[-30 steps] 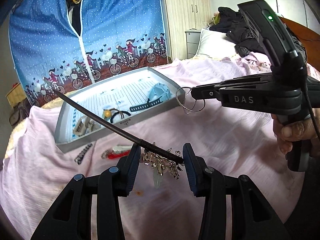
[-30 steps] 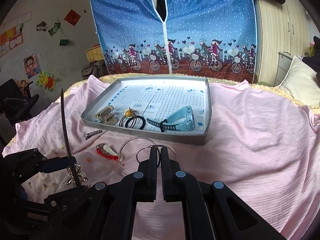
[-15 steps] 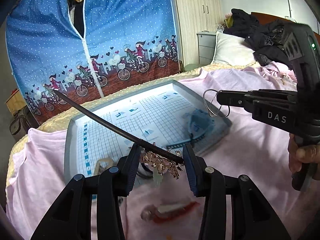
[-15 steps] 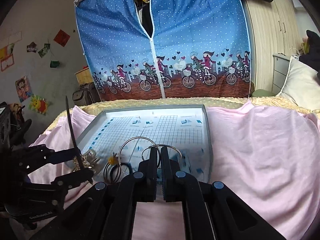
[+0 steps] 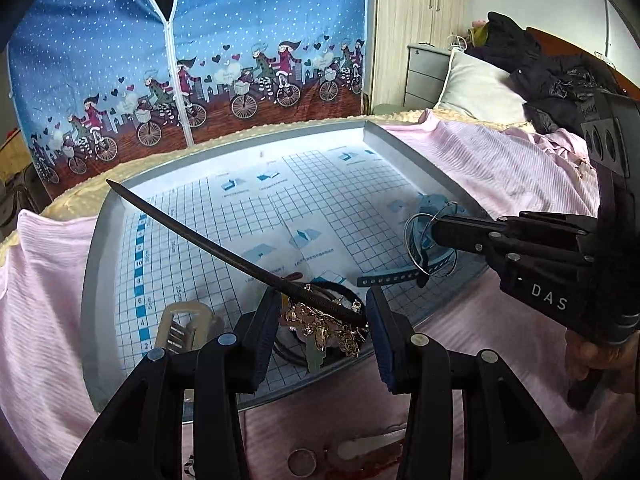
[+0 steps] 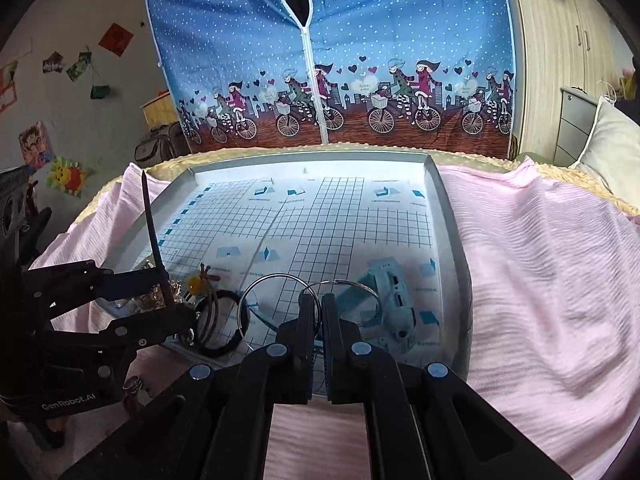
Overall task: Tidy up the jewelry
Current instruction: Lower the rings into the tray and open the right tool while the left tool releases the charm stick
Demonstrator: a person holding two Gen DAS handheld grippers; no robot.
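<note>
My left gripper (image 5: 322, 312) is shut on a dark hair stick (image 5: 224, 248) at its gold ornament cluster (image 5: 316, 320), low over the near edge of the grey tray (image 5: 91, 276). In the right wrist view the stick (image 6: 152, 232) stands upright in that gripper (image 6: 168, 296). My right gripper (image 6: 322, 308) is shut on two thin silver hoops (image 6: 276, 277), hanging over the tray's near right part, above a light blue watch (image 6: 394, 300). From the left wrist view the right gripper (image 5: 434, 232) reaches in from the right with the hoops (image 5: 406, 236).
The tray has a grid-printed liner and lies on a pink sheet. In it are black hair ties (image 6: 218, 344), a yellow bead tie (image 6: 195, 283) and a beige hair clip (image 5: 184, 324). A red clip (image 5: 360, 456) lies on the sheet. A pillow (image 5: 476, 88) sits far right.
Both grippers have moved forward from above the pink sheet to above the tray's near part, each still carrying its item. The tray now fills most of both views.
</note>
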